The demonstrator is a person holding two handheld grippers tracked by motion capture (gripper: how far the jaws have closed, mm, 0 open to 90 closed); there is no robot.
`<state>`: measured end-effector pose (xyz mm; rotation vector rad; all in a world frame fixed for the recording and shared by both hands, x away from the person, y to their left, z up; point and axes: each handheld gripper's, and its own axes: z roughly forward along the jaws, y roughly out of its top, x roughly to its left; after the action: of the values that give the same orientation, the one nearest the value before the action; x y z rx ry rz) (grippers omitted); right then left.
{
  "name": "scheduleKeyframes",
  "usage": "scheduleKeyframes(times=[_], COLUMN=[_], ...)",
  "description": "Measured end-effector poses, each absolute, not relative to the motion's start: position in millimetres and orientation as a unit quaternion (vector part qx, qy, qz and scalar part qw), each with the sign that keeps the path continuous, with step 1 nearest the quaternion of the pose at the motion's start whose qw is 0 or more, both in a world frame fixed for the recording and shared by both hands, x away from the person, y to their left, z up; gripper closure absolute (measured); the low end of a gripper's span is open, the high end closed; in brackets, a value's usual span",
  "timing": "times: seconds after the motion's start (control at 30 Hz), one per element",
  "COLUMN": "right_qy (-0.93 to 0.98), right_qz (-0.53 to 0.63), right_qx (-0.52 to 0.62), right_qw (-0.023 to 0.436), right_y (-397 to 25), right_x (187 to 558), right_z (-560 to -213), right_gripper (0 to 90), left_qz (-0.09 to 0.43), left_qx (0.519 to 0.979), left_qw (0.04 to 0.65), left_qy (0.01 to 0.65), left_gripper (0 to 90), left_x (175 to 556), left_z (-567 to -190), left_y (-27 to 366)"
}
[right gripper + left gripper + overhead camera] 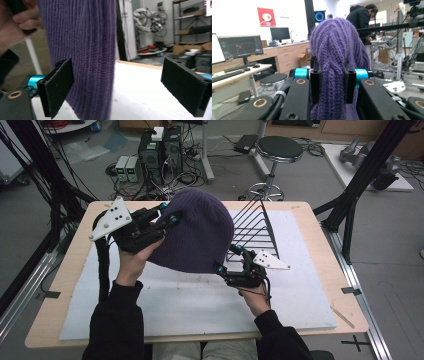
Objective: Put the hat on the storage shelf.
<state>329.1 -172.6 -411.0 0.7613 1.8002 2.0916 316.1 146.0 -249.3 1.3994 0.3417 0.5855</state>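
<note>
**Beanie held up by left gripper, right gripper open at its lower edge**

Forearms in black sleeves come in from the near table edge, one gripper per hand. Landmark: the purple knit beanie, hanging above the white mat around the table's middle.

Left gripper: at the beanie's left side, near its top. Jaws clamped on a bunched fold of the knit; left gripper view shows the fabric pinched tight between both black pads, with the rest of the beanie rising above them. Left hand sits just below-left of the beanie.

Right gripper: at the beanie's lower right edge. Jaws spread wide, gripping nothing. Right gripper view: beanie hangs down just beside one pad, can't tell if it touches; the other pad sits well apart from the knit. Right hand is below-right of the beanie.

Black wire rack: stands on the mat just right of the beanie, partly behind it.

Wooden table edge shows left of the beanie, outside the mat.
</note>
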Motion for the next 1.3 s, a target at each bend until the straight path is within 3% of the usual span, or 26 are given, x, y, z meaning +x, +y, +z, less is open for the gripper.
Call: scheduleKeyframes(times=[0.07, 0.1, 0.3, 0.37, 0.4, 0.8, 1.3], right_qy=[0.626, 0.629, 0.637, 0.652, 0.664, 0.676, 0.663], right_qz=[0.725, 0.724, 0.725, 0.715, 0.708, 0.696, 0.690], right_qx=[0.258, 0.255, 0.250, 0.245, 0.234, 0.226, 0.247], right_qw=[0.124, 0.120, 0.081, 0.065, 0.064, 0.084, 0.155], right_y=[-167.9, -166.3, -166.2, -167.9, -168.3, -189.5, -228.2], right_x=[329.2, 329.4, 326.3, 327.0, 327.1, 331.4, 351.7], right_z=[-411.6, -411.8, -409.0, -407.4, -406.3, -387.6, -348.5], right_gripper=[10.9, 16.4, 56.2, 74.7, 78.5, 82.8, 82.7], left_qz=[0.262, 0.260, 0.266, 0.268, 0.267, 0.268, 0.276], left_qx=[0.630, 0.630, 0.628, 0.629, 0.629, 0.617, 0.603], left_qw=[0.714, 0.716, 0.715, 0.713, 0.713, 0.724, 0.737], left_qy=[0.153, 0.154, 0.153, 0.153, 0.153, 0.154, 0.131], left_gripper=[74.7, 74.7, 74.7, 74.7, 74.7, 74.7, 74.8], left_x=[316.8, 317.0, 317.1, 318.0, 318.8, 325.6, 343.9], left_z=[-249.8, -250.1, -251.3, -251.7, -252.1, -254.8, -236.3], left_y=[145.9, 145.7, 144.3, 144.4, 144.6, 144.9, 116.8])
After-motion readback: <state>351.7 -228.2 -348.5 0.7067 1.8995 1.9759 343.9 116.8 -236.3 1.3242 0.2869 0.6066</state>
